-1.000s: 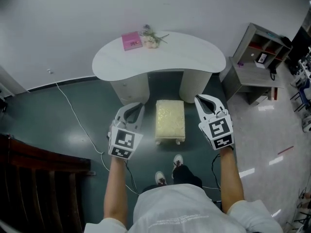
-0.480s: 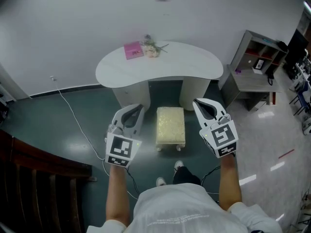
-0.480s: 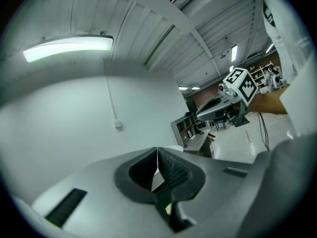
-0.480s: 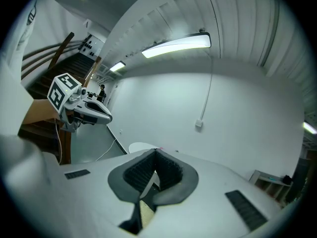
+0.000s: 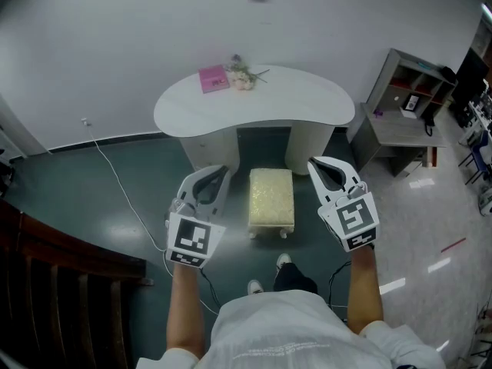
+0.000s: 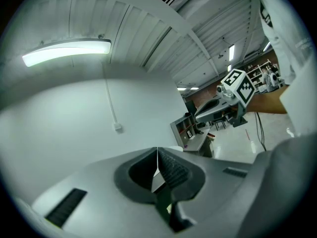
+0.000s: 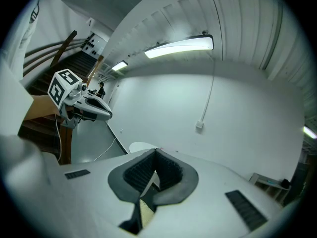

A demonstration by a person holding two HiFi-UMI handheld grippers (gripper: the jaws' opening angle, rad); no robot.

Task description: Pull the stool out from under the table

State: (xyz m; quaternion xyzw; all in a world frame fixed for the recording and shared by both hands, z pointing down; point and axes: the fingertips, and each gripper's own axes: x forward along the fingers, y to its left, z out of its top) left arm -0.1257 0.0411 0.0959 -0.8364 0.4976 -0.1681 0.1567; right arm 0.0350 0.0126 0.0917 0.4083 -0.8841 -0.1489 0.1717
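Between the two grippers, stool: pale cushioned seat on dark floor, at 6 o'clock of the table, its far end near the gap between the table's two pedestals.
Left gripper: jaws pressed together, nothing between them; held in the air at 9 o'clock of the stool, apart from it.
Right gripper: jaws pressed together, empty; at 3 o'clock of the stool, apart from it.
Table: white curved top against the wall; pink book and flowers near its far edge, at 11 o'clock.
Floor edges: white cable at 9 o'clock; person's shoes at 6 o'clock, near the stool; grey shelf unit at 2 o'clock, well apart.
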